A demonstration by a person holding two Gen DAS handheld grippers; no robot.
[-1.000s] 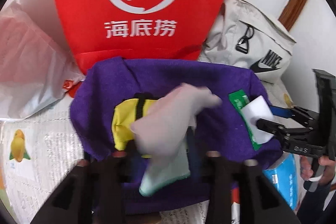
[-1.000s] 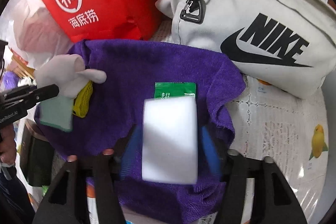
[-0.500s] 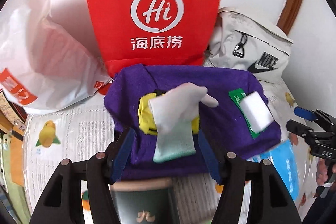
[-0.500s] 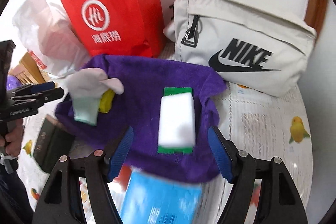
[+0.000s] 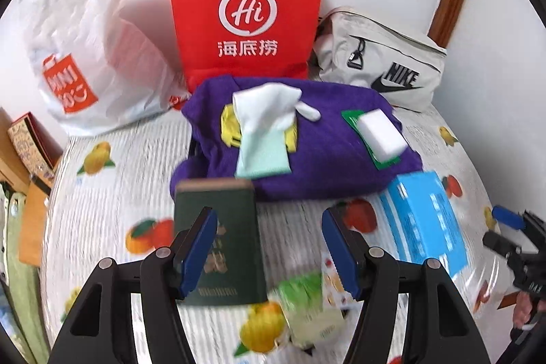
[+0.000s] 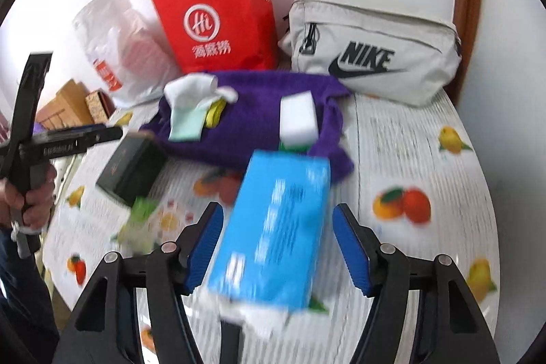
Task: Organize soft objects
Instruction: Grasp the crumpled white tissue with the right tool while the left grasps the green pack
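A fuzzy purple towel (image 5: 327,139) is lying on the fruit-print tablecloth (image 5: 112,193), in front of the red paper bag (image 5: 247,9). A white and mint sock (image 5: 262,132) is lying on the towel over something yellow (image 5: 228,125), its long side pointing from the bag toward the camera. A white foam block (image 5: 380,132) is sitting on a green pack (image 5: 351,118) to the right, pointing the same way but slanted. The left gripper (image 5: 269,248) is standing half open, holding nothing, above a dark green box (image 5: 218,237). The right gripper (image 6: 278,248) is half open and empty too, above a blue box (image 6: 279,227).
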